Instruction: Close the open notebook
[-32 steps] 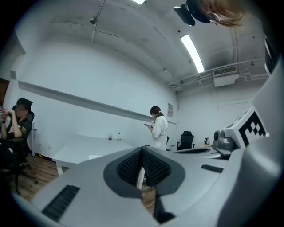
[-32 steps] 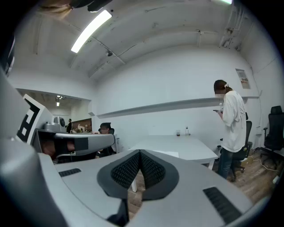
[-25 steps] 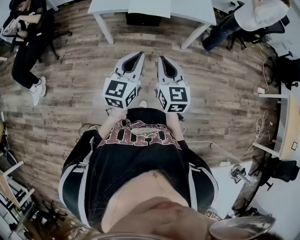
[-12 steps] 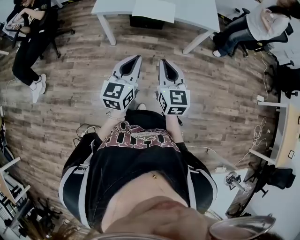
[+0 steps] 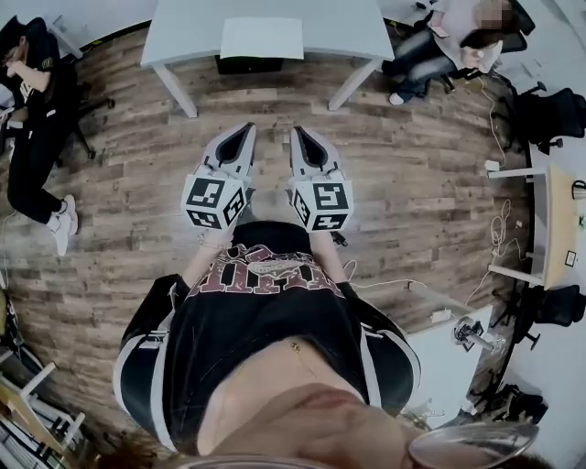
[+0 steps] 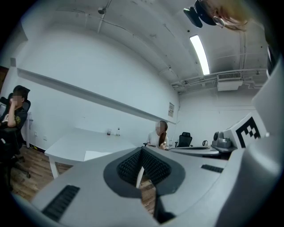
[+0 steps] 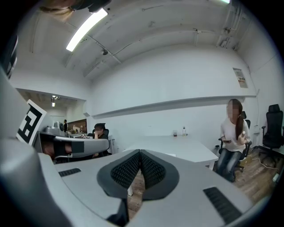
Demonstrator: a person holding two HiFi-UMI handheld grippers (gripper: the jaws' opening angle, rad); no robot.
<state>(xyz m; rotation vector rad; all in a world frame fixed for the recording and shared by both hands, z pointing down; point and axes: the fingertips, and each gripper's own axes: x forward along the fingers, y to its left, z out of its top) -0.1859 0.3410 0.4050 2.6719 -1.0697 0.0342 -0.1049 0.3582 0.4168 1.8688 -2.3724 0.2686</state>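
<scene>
**Grey jaws pressed together, notebook lying well ahead**

Before the person's dark shirt [image 5: 275, 311], the left gripper [image 5: 247, 127] and right gripper [image 5: 298, 131] sit side by side above the wood floor [image 5: 412, 183]. Each has its jaws pressed together on nothing. Beyond them the pale notebook [image 5: 262, 38] lies flat on the white table [image 5: 183, 37], well apart from both.

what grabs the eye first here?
Two grippers side by side, mid head view, above the wood floor: left gripper and right gripper, both shut and empty. Ahead of them stands a white table bearing a flat white rectangle, probably the notebook, not yet reached. One seated person is at the left edge, another seated person at the upper right.
</scene>
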